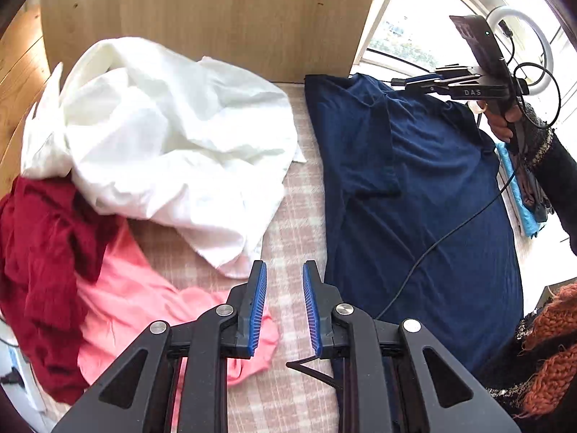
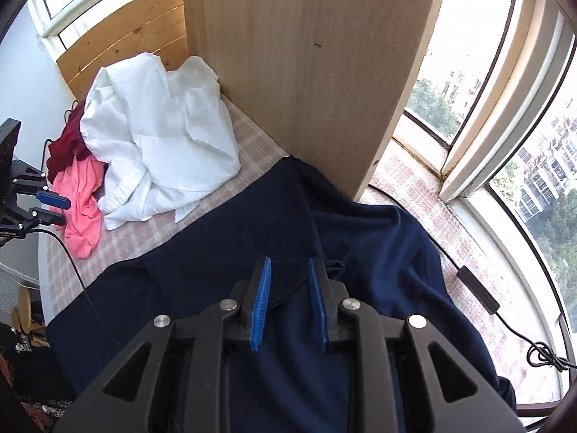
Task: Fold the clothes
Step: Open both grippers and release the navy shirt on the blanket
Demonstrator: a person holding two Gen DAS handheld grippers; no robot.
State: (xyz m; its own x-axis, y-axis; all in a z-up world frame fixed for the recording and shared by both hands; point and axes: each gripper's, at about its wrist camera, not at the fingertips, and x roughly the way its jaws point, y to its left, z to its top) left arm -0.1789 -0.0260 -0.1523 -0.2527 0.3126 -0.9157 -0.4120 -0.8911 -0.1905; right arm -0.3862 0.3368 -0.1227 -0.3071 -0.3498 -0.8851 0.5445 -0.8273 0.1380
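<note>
Checked pink-and-white cloth (image 1: 288,252) covering the whole bench, running back to a pale wooden panel (image 1: 216,18) standing upright at the far edge. Slatted pine boards (image 2: 119,39) off to the left of that panel. Big windows (image 2: 505,108) wrapping round the right side, trees and apartment blocks outside, loads of daylight. Ring light (image 1: 519,43) standing by the window sill, black cable with an inline switch (image 2: 478,290) trailing along the bench's right edge.

Navy T-shirt (image 1: 414,198) spread fairly flat on the right half of the bench, one short sleeve folded in across the body. Still-unfolded heap on the left half: crumpled white shirt (image 1: 173,137) on top, dark red garment (image 1: 43,252) and pink garment (image 1: 144,299) tucked under and beside it, well apart from the navy one.

Left gripper (image 1: 285,303) hovering over bare checked cloth between the pile and the navy shirt, jaws slightly spread, nothing between them. Right gripper (image 2: 288,301) right above the navy shirt, jaws likewise parted a bit, pinching nothing, fabric just lying below. From the left wrist view, right gripper up by the shirt's far corner, held in a hand (image 1: 501,122) with a dark sleeve.
</note>
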